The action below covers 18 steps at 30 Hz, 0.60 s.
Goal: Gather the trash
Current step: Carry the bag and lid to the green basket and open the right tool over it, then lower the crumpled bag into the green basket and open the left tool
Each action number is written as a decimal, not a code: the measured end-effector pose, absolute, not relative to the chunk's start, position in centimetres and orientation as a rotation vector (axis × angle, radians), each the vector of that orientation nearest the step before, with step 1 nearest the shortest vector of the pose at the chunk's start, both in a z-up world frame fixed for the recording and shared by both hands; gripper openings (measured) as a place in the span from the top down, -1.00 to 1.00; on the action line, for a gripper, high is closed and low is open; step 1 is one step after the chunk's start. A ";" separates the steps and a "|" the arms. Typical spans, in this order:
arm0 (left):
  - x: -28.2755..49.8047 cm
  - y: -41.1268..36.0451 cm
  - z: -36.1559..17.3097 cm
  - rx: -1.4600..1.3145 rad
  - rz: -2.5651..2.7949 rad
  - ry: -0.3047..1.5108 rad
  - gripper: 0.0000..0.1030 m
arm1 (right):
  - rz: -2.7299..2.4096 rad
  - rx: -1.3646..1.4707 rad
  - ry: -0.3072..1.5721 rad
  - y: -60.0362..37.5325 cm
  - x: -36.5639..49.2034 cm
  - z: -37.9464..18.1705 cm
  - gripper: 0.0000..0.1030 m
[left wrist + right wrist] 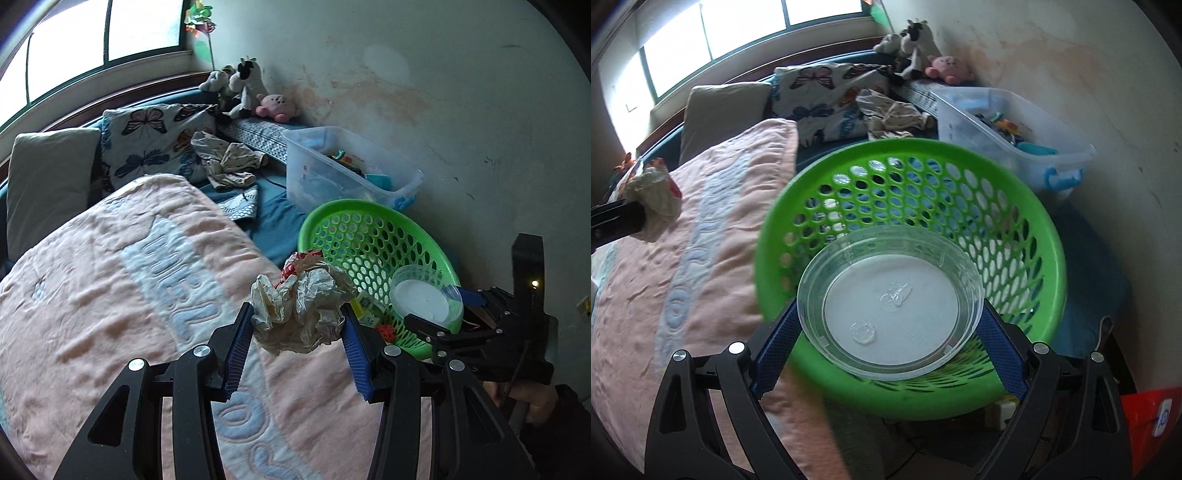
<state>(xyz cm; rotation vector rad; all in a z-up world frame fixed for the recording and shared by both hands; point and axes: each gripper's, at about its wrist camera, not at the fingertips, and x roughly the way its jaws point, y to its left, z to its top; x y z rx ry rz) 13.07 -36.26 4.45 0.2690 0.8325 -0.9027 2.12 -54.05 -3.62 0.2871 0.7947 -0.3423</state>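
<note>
Carry the crumpled paper wad (301, 306), pinched in the left gripper (297, 325) above the pink blanket's (110, 277) right edge, and the clear plastic lid (890, 306), clamped in the right gripper (888, 332), fully past the green basket's (1047, 240) near rim before releasing.

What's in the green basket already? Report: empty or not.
Not empty: small colourful scraps lie at the green basket's bottom, beside the clear lid.

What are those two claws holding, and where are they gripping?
Left gripper: crumpled paper wad, pinched at its sides. Right gripper: clear plastic lid, by opposite rim edges.
</note>
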 end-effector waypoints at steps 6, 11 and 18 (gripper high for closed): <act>12.8 -38.5 4.1 0.281 -0.922 0.842 0.10 | -0.351 0.315 0.792 -55.4 2.0 -4.3 -0.79; 12.2 -40.4 3.8 0.296 -0.946 0.851 0.10 | -0.359 0.325 0.771 -56.1 0.9 -4.0 -0.79; 11.5 -43.6 2.8 0.328 -0.977 0.879 0.10 | -0.373 0.327 0.728 -56.5 -1.8 -3.0 -0.79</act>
